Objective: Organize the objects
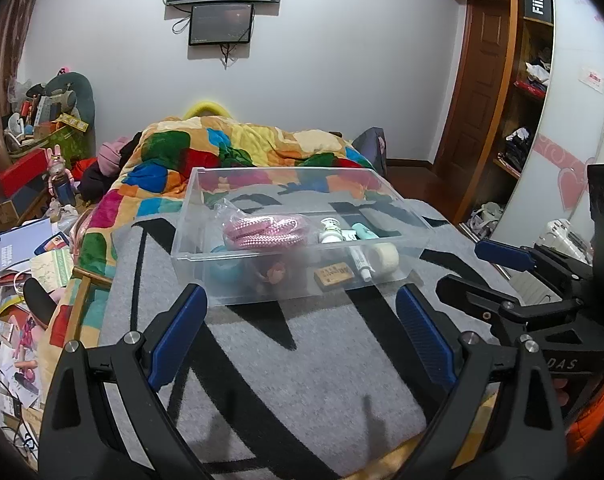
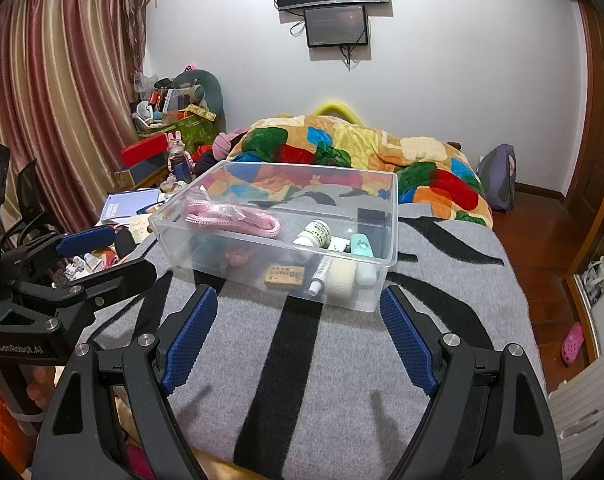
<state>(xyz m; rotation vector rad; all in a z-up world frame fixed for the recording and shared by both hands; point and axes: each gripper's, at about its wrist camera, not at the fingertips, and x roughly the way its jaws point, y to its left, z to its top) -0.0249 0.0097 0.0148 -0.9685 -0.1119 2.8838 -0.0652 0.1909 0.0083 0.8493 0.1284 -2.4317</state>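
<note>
A clear plastic box (image 1: pixel 205 276) (image 2: pixel 169 240) stands on the grey and black blanket (image 1: pixel 302 360) (image 2: pixel 342 368). Inside it lie a pink rope in a bag (image 1: pixel 261 230) (image 2: pixel 237 218), a white bottle (image 1: pixel 330 230) (image 2: pixel 317 233), a mint tube (image 1: pixel 364 230) (image 2: pixel 362 245), a white tape roll (image 1: pixel 384 257) (image 2: pixel 342 276), a small white tube (image 1: pixel 360 262) (image 2: pixel 320 276), a brown block (image 1: pixel 334 274) (image 2: pixel 283 276) and a blue item (image 1: pixel 225 270). My left gripper (image 1: pixel 302 300) (image 2: pixel 101 252) is open and empty just short of the box. My right gripper (image 2: pixel 297 300) (image 1: pixel 482 268) is open and empty too.
A patchwork quilt (image 1: pixel 237 148) (image 2: pixel 342 148) is heaped behind the box. Papers, boxes and toys (image 1: pixel 33 248) (image 2: pixel 161 148) clutter the floor left of the bed. A wardrobe (image 1: pixel 530 92) and wooden floor (image 2: pixel 542 248) lie to the right. Two screens (image 1: pixel 221 0) (image 2: pixel 334 4) hang on the wall.
</note>
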